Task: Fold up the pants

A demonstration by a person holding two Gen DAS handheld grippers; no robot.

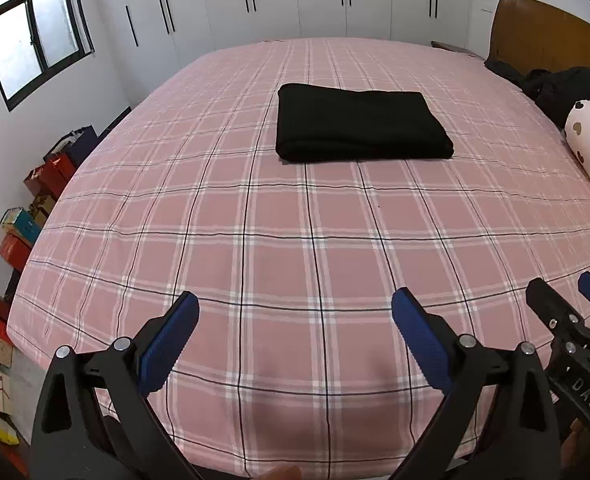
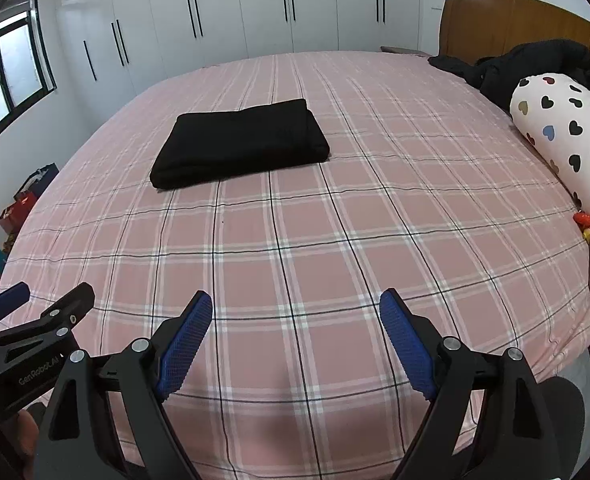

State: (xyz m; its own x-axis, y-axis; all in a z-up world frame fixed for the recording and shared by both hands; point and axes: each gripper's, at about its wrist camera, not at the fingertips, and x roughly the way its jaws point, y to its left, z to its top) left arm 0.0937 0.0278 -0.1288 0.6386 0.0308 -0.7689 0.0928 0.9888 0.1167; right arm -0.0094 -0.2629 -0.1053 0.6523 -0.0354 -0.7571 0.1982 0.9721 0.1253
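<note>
Black pants (image 1: pixel 359 126) lie folded into a neat rectangle near the middle of a bed (image 1: pixel 255 264) covered in a pink plaid sheet. Both grippers hover over the near edge of the bed, well apart from the pants. The left hand-held gripper (image 1: pixel 295 312) is released, holding nothing. The right hand-held gripper (image 2: pixel 295 312) is likewise released and empty.
</note>
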